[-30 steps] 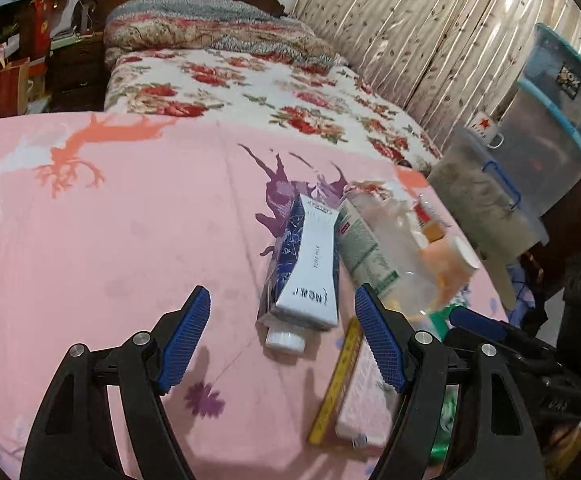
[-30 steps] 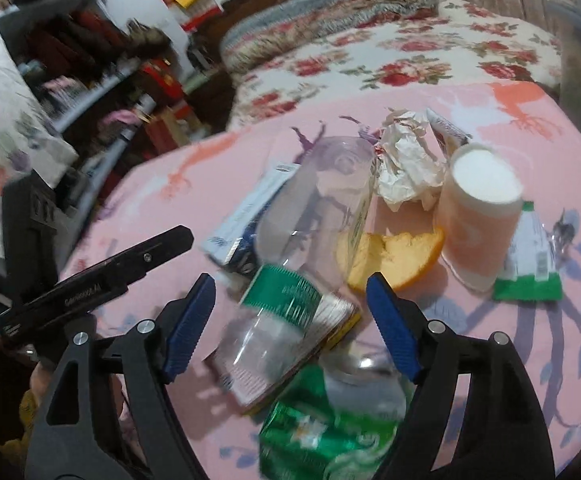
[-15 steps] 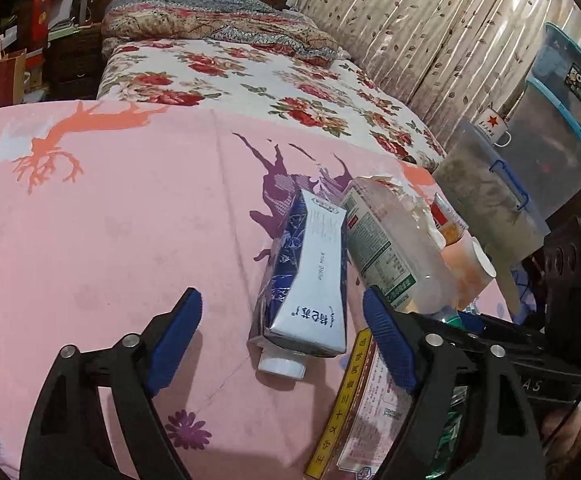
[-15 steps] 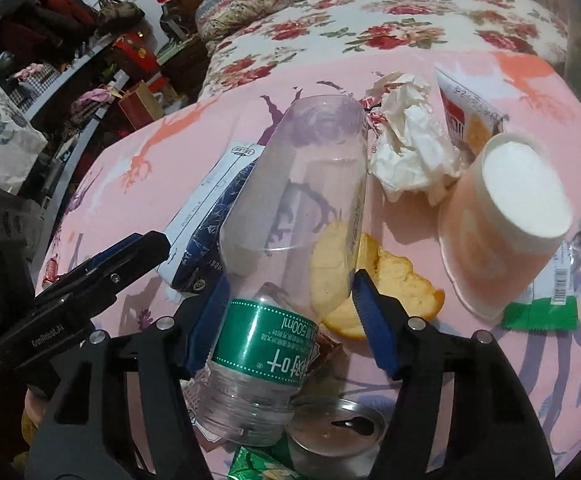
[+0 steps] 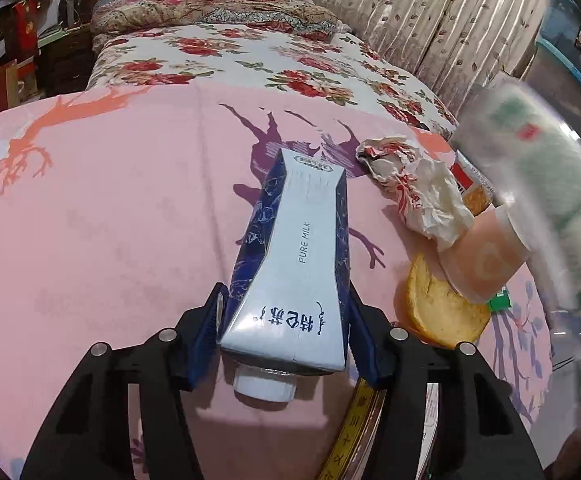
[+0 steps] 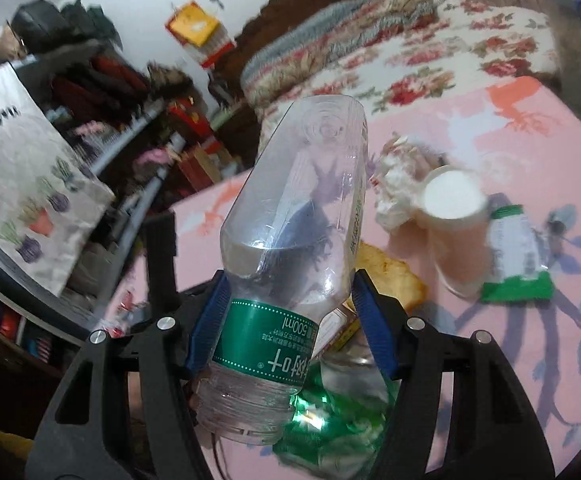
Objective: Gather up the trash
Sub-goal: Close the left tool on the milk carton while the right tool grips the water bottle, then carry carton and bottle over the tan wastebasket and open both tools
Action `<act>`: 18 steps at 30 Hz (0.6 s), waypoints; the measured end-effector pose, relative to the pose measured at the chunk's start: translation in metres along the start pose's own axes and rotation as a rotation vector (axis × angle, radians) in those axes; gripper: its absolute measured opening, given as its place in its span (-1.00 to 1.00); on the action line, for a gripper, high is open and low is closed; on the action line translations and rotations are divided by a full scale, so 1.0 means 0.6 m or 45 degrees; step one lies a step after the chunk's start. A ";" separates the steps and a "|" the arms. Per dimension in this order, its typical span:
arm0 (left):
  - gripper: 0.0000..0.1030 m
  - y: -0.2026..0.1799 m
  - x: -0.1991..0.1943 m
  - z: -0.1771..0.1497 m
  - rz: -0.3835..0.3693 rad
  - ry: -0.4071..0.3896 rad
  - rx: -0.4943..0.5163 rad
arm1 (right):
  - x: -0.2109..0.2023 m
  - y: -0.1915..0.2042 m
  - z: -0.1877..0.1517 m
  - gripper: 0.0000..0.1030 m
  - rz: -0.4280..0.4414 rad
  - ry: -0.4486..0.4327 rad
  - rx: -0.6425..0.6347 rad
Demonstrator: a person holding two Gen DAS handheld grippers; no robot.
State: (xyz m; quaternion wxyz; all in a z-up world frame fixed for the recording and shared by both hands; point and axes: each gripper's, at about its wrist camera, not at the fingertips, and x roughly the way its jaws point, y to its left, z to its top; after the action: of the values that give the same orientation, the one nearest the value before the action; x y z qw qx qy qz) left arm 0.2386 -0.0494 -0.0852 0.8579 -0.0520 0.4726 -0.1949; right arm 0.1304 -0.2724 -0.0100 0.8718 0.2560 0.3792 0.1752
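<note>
My left gripper (image 5: 284,320) is shut on a blue-and-white milk carton (image 5: 298,256) that lies on the pink tablecloth (image 5: 110,208), cap end toward me. My right gripper (image 6: 290,300) is shut on a clear plastic bottle (image 6: 294,232) with a green label and holds it lifted above the table; the bottle shows blurred at the right of the left wrist view (image 5: 546,200). Crumpled paper (image 5: 414,188), an orange peel (image 5: 438,312) and a pink paper cup (image 5: 486,260) lie to the right of the carton.
A green snack wrapper (image 6: 518,260) lies beyond the cup (image 6: 454,236). A crushed green can (image 6: 330,416) and a yellow-edged box (image 5: 354,432) lie near the front edge. A floral bed (image 5: 250,56) stands behind the table, storage bins (image 5: 570,52) at right, cluttered shelves (image 6: 90,120) at left.
My left gripper moved forward and closed on the milk carton. My right gripper closed on the bottle and lifted it off the table, tilting it up.
</note>
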 end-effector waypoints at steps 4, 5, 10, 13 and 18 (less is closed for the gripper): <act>-0.01 0.016 -0.062 -0.006 -0.027 -0.111 -0.078 | -0.086 -0.032 -0.020 0.25 -0.023 -0.160 0.029; -0.02 0.015 -0.082 -0.006 -0.054 -0.145 -0.094 | -0.111 -0.044 -0.029 0.25 -0.063 -0.209 0.032; -0.02 -0.079 -0.162 -0.006 -0.279 -0.209 0.010 | -0.187 -0.131 -0.085 0.25 -0.224 -0.295 0.183; -0.02 -0.183 -0.167 -0.020 -0.436 -0.153 0.148 | -0.212 -0.192 -0.123 0.25 -0.325 -0.289 0.300; -0.02 -0.337 -0.101 -0.058 -0.561 0.069 0.313 | -0.243 -0.269 -0.171 0.25 -0.368 -0.276 0.426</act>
State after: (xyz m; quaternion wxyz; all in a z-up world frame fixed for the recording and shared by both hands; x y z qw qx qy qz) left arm 0.1232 -0.2085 -0.0010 0.7815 -0.0439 0.4456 -0.4345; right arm -0.0235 -0.4432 -0.0798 0.8689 0.3571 0.3398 -0.0450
